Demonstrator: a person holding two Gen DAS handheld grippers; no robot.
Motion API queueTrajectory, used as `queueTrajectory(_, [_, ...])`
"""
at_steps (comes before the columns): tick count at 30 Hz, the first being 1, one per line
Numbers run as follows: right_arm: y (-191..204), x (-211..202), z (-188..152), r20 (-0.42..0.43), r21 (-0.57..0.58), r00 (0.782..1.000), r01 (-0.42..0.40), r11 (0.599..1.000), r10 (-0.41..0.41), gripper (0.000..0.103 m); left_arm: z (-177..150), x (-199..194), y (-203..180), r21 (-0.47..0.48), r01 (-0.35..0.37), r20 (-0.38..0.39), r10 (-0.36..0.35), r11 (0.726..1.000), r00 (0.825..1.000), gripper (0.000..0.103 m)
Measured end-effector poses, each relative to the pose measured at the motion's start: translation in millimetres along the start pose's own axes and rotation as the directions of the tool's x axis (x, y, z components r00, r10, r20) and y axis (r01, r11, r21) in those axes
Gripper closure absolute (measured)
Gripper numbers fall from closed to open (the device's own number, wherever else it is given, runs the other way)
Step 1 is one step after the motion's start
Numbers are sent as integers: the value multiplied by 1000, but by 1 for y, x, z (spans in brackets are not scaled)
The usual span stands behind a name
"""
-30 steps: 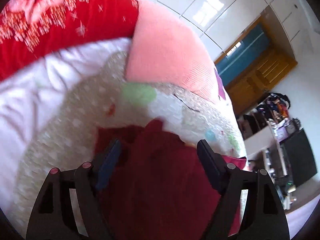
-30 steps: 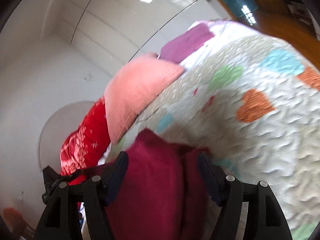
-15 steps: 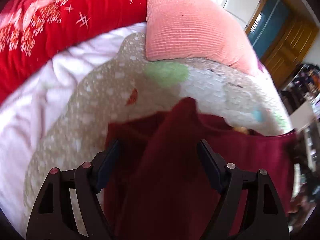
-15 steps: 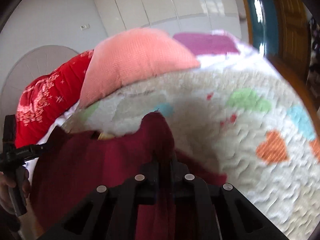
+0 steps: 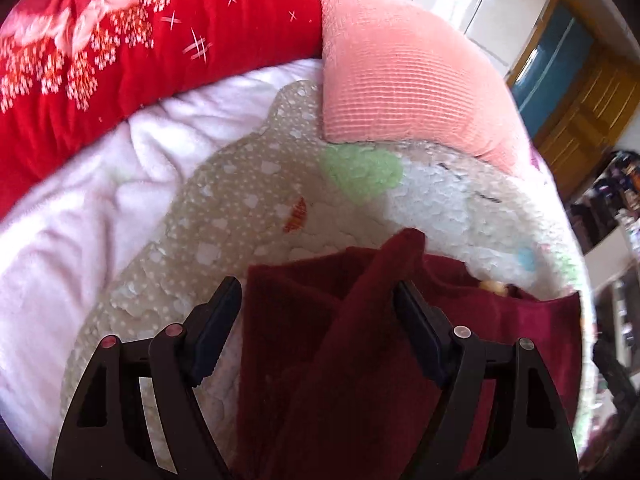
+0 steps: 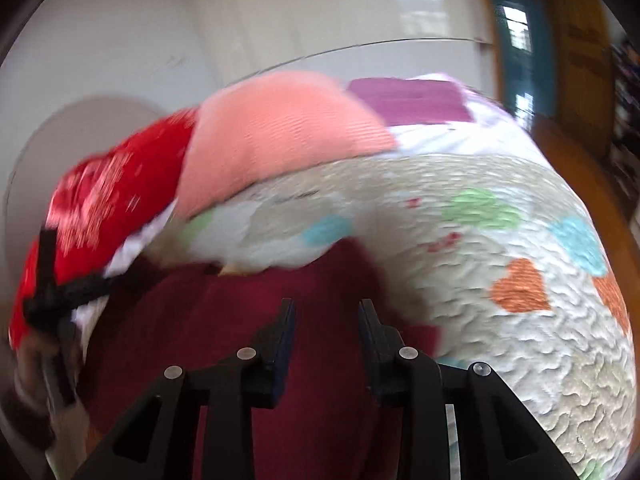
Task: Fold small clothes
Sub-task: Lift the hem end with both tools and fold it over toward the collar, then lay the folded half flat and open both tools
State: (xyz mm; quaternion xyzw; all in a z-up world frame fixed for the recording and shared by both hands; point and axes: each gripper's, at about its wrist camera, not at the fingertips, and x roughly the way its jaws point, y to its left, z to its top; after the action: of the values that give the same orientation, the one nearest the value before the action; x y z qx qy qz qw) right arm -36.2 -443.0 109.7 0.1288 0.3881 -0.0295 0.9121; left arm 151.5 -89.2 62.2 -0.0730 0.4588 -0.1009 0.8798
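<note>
Folding the maroon garment [image 5: 352,360] on the quilt [image 5: 240,216]: your left claw [image 5: 318,312] gapes wide; right claw [image 6: 326,322], narrow, has just been reopening over cloth. Regrip next.

A quilted beige mat [image 5: 240,216] with coloured hearts is spread across the middle of both views, over a white fleece blanket [image 5: 80,208] seen at left in the left wrist view. A red floral quilt [image 5: 100,48] is bunched at upper left. A pink waffle-knit pillow [image 5: 400,72] is propped at the mat's far edge. A wooden door [image 5: 580,108] is seen at upper right. White glossy wall panels [image 6: 320,20] are seen along the top.
</note>
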Motion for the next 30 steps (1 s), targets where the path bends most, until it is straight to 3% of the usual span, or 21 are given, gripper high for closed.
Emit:
queueTrajectory(3, [12,16,0,-24,-3,999,-32,999,32,73,6,17,3,-54,-34,-42,32,998,999,24])
queueTrajectory(6, [9,39,5,-41,34,999,29,999,-28,73,11,35,14,-118,-51,-93,40,992,995,23])
queueTrajectory(10, [-11,70,11,-102,94,989,120,988,-110,74,14,45,14,-97,-68,-91,59,993,994,23])
queueTrajectory(12, [-17,77,10,-107,110,988,123,986,-111,74,14,44,12,-83,-70,-87,63,994,994,23])
queueTrajectory(16, [-13,57,10,-105,105,991,99,990,-88,74,10,24,20,-104,-17,-59,11,994,998,23])
queueTrajectory(22, [-5,-5,-20,-79,74,996,58,996,-52,70,-15,-26,21,-17,-39,8,39,999,999,23])
queueTrajectory(27, [-11,-1,-54,-142,77,983,129,989,-118,62,-47,-58,18,57,-54,34,52,997,998,23])
queueTrajectory(30, [-8,-7,-53,-146,94,982,136,986,-121,62,-65,-74,14,95,-69,57,64,993,996,23])
